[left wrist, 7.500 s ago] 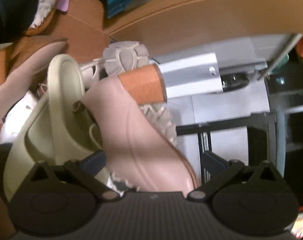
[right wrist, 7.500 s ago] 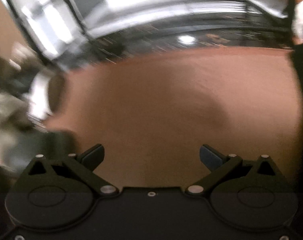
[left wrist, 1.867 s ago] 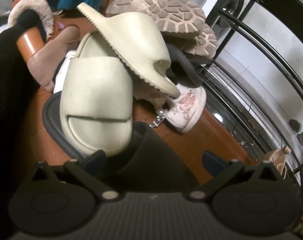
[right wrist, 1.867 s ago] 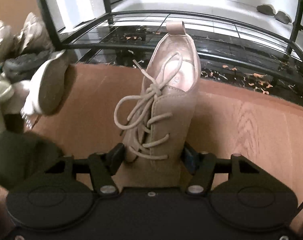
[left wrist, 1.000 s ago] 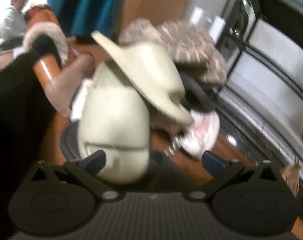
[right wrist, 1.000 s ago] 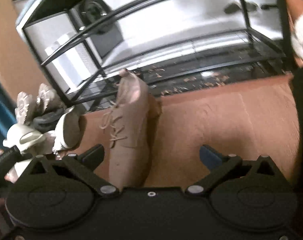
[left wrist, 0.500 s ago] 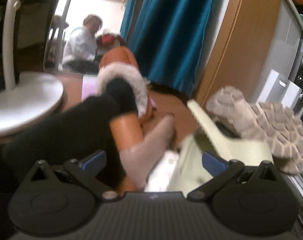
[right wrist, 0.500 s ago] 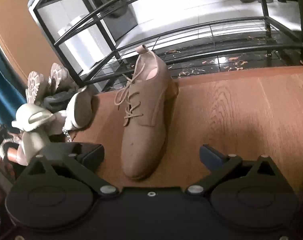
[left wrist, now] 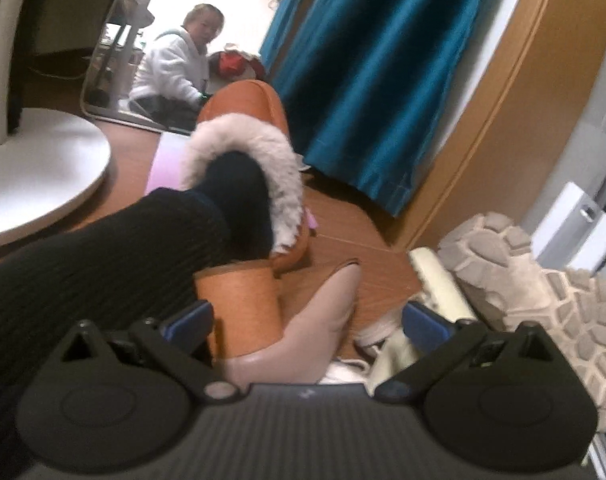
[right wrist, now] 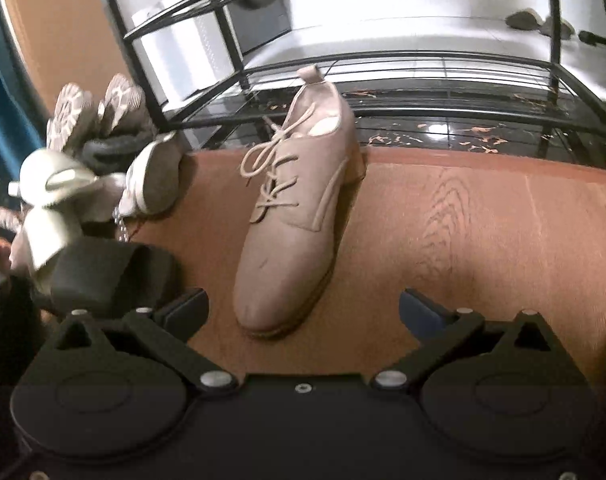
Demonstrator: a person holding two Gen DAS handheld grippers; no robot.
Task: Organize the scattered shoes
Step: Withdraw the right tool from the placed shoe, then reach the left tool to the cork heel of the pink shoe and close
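Note:
In the left wrist view a pale pink heeled shoe (left wrist: pixel 327 312) with an orange block heel (left wrist: pixel 239 312) lies between the fingers of my left gripper (left wrist: pixel 305 322). Its jaws are closing, and the pads are not pressing on the shoe. In the right wrist view a pink lace-up shoe (right wrist: pixel 299 216) stands on the wooden floor, heel toward the black shoe rack (right wrist: pixel 383 60). My right gripper (right wrist: pixel 303 308) is open just short of the toe, holding nothing.
Heaped at the left are cream slides (right wrist: pixel 51 188), a white shoe (right wrist: pixel 151 176), lug-soled boots (left wrist: pixel 543 292) and a black slide (right wrist: pixel 107 272). A person's black-clad leg in a fur-lined tan slipper (left wrist: pixel 243 152) lies left of the heel. Another person in white (left wrist: pixel 171 68) sits beyond.
My left gripper has swung left from the cream slides to the pink heeled shoe, which now lies between its fingers. The right gripper has shifted a little, with the lace-up shoe still on the floor.

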